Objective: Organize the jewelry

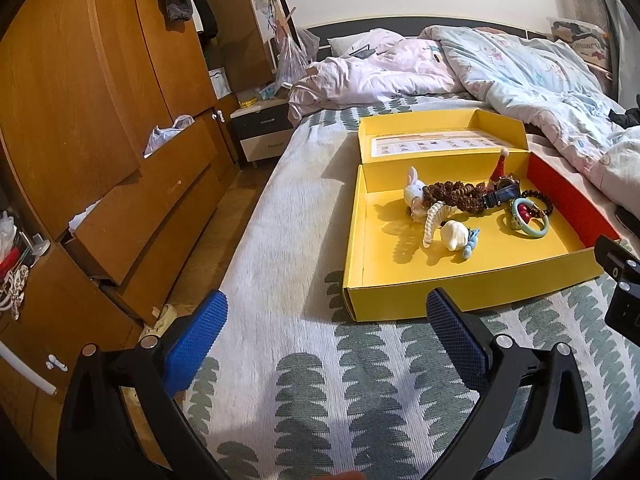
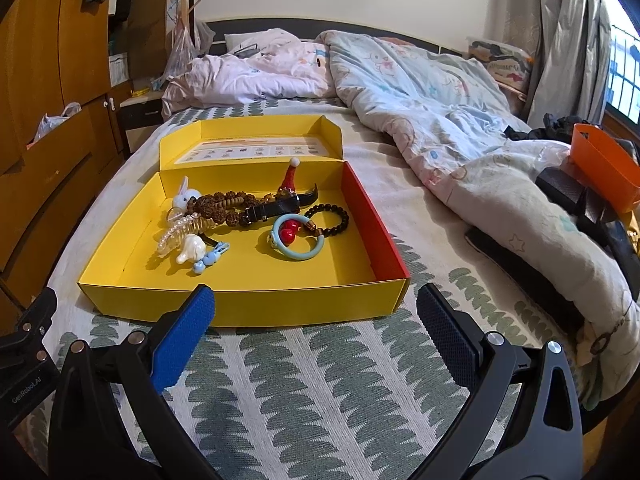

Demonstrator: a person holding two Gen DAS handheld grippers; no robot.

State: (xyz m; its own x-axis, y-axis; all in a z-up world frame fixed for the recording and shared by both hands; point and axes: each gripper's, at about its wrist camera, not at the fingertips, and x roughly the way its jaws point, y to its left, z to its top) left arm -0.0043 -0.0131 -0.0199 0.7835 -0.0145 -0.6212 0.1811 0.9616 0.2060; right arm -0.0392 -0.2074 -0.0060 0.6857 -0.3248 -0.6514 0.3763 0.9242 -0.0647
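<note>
Both the left hand-held gripper [image 1: 326, 322] and the right hand-held gripper [image 2: 316, 316] hang released and empty just short of the yellow box [image 2: 248, 306]. Inside it the jewelry lies heaped: brown beads [image 2: 224, 206], a teal ring [image 2: 297, 242], a black bracelet [image 2: 330, 220]. Its lid is folded back, on the bed [image 2: 320, 380].
</note>
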